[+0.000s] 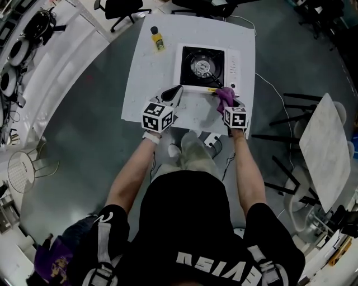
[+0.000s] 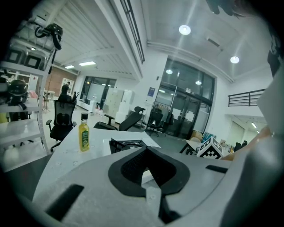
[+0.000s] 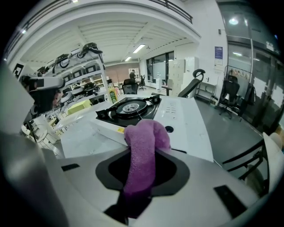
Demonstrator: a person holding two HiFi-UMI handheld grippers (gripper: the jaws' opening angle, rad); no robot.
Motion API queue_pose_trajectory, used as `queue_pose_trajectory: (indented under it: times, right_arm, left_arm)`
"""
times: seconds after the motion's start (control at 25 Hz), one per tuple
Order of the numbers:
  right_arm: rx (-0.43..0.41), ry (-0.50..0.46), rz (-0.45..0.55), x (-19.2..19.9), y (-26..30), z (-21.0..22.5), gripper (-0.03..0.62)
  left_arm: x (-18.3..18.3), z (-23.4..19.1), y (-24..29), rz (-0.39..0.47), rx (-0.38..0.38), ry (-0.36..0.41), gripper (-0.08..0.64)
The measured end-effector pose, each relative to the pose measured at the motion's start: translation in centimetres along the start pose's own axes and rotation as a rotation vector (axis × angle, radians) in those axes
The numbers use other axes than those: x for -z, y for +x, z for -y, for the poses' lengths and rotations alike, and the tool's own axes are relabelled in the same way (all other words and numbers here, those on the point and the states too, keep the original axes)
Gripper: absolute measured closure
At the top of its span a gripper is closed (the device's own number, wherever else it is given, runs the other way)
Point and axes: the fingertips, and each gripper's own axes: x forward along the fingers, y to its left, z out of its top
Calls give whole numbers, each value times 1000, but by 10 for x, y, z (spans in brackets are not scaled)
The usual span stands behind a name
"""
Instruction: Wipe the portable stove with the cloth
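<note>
A white portable stove [image 1: 207, 68] with a black burner stands on the white table [image 1: 145, 78]. In the head view my right gripper [image 1: 228, 103] is shut on a purple cloth [image 1: 225, 96], which rests at the stove's near right corner. In the right gripper view the cloth [image 3: 146, 137] hangs out of that gripper [image 3: 144, 155] and hides the fingertips, with the stove [image 3: 133, 108] just beyond. My left gripper [image 1: 177, 92] sits at the stove's near left corner, tips together and nothing between them. The left gripper view shows its jaws [image 2: 146, 150] meeting in front of the stove [image 2: 126, 144].
A small yellow bottle [image 1: 158, 39] with a black cap stands on the table left of the stove, also seen as the bottle [image 2: 83, 137]. Office chairs [image 1: 120, 8] stand beyond the table. A marble-topped table [image 1: 324, 151] and black chair frames are at the right.
</note>
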Motion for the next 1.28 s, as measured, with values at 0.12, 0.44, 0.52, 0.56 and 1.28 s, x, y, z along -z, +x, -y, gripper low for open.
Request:
queue_pose_trajectory:
  times: [0.12,0.44,0.52,0.56,1.28]
  right_arm:
    - [-36,-29,-4,-3,10,-23,492]
    - [-136,-109,-21,-13,34,-93,492]
    - [-164,-131,-19,-18,40,-112,492]
    - [-177,-143,-18,-20,43,-122,492]
    - [-247,-221,18,-46,30,-224,492]
  left_arm:
    - [3,-13,-16,13,-38,-15,552]
    - [15,-50,-69,40,-149,-60,552]
    - [18,-56,-82,47,-172,-65,552]
    - [19,-58,-88,50,-183,-68,552]
    - [14,-82,-181,134,-262,-93,552]
